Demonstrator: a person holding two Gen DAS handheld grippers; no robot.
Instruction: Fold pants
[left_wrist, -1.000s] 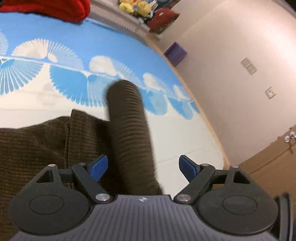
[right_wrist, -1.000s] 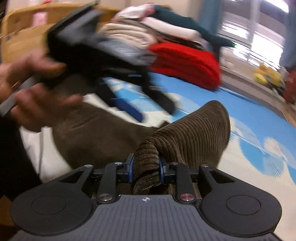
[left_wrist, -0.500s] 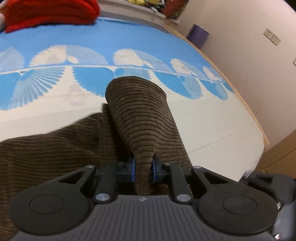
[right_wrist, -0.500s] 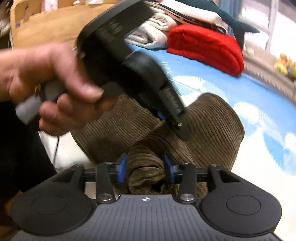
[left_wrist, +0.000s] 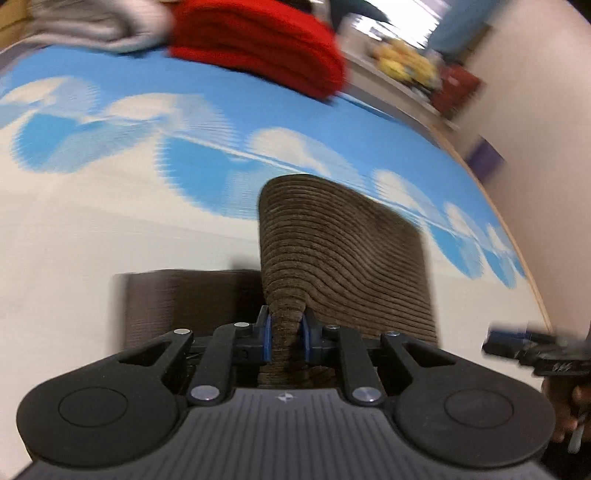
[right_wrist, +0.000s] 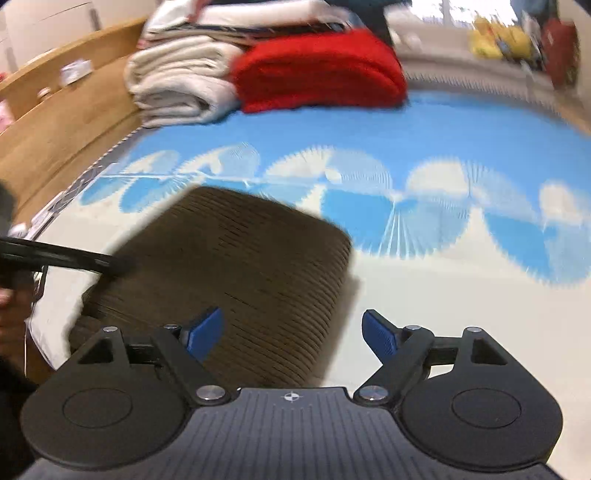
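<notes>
Brown corduroy pants (left_wrist: 343, 258) lie folded on a blue and white patterned bed sheet (left_wrist: 110, 206). My left gripper (left_wrist: 285, 334) is shut on a bunched fold of the pants and holds it raised above the rest of the cloth. In the right wrist view the pants (right_wrist: 243, 273) lie in front and to the left of my right gripper (right_wrist: 293, 332), which is open and empty just above the cloth. The left gripper's black body (right_wrist: 66, 256) shows at the left edge there, and the right gripper (left_wrist: 535, 349) shows at the right edge of the left wrist view.
A folded red blanket (right_wrist: 317, 70) and folded cream blankets (right_wrist: 177, 81) are stacked at the far end of the bed. A wooden bed frame (right_wrist: 62, 122) runs along the left. Toys and a red bag (left_wrist: 454, 88) sit by the far wall.
My right gripper has opened and let go of the pants fold. My left gripper closed on the fold and has lifted and carried it; both views have swung.
</notes>
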